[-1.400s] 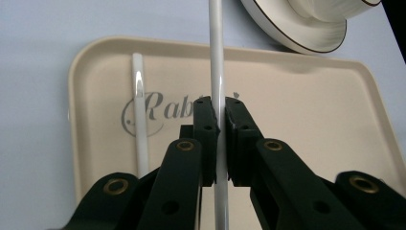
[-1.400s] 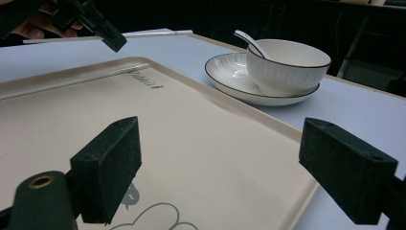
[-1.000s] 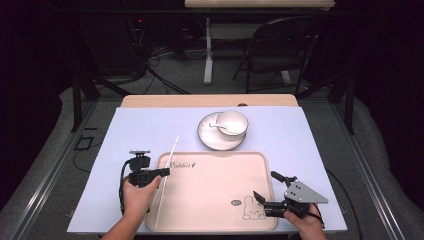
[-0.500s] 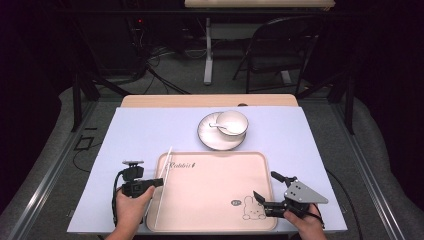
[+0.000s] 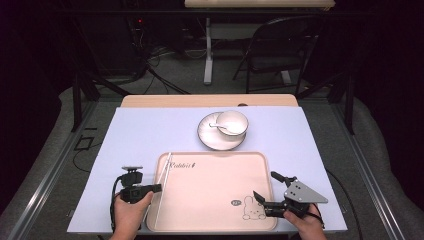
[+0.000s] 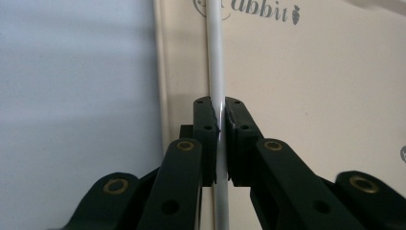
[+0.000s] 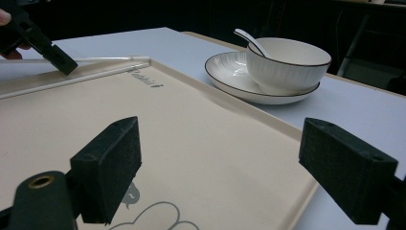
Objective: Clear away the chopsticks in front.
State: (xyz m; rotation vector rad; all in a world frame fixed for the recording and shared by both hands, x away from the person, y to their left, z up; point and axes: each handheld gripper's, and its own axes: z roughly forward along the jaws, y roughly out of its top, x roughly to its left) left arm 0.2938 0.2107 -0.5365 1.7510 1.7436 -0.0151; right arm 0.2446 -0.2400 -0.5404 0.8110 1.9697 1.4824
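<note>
While the left gripper [image 6: 218, 112] clamps a thin white chopstick-like rod [image 6: 214, 57] over the left rim of the beige rectangular plastic tray [image 5: 215, 200], the wide-open right gripper [image 7: 215, 167] waits, so lowering and releasing probably comes next.

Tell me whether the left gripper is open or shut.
Shut: in the left gripper view, the left gripper pinches the white stick above the tray.

The high view looks forward and down over the whole counter [image 5: 150, 130]. Each gripper view sits low and close, and all three share the beige tray [image 5: 215, 195] [image 6: 325, 72] [image 7: 191, 134].
</note>
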